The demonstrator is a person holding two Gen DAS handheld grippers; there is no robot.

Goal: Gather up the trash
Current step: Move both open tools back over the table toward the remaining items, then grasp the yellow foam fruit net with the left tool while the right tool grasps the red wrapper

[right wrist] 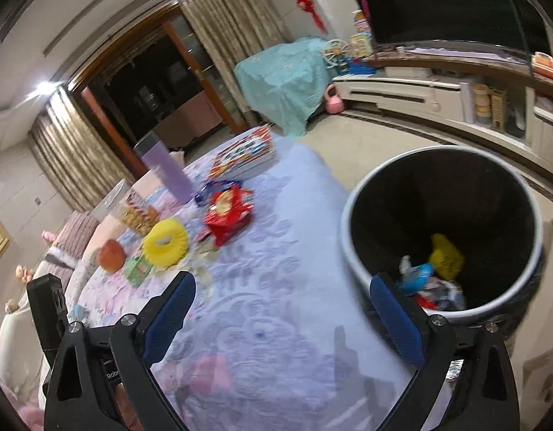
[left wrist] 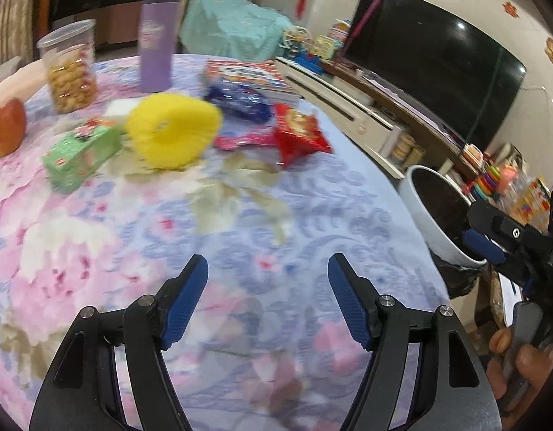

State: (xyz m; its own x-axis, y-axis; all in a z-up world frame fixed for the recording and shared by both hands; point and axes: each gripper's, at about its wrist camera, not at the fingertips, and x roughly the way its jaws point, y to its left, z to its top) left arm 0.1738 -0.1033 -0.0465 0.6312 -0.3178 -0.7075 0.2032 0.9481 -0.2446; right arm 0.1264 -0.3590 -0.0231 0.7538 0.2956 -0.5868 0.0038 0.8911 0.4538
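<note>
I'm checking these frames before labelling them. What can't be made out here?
- Print on the red snack bag and blue wrapper: motion blur, both views.
- Trash bin contents: only the top pieces show in the right wrist view; the left wrist view sees just the dark inside.
- Apple: cut off by the left wrist view's left edge.
- Right gripper in the left wrist view: cropped at the right edge.

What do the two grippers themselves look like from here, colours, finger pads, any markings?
Both match: the left gripper and right gripper have black plastic linkage arms with silver pivot screws and ribbed blue fingers. Partial white lettering, "Robo", shows on the right one's body. No cables or sleeves are visible.
</note>
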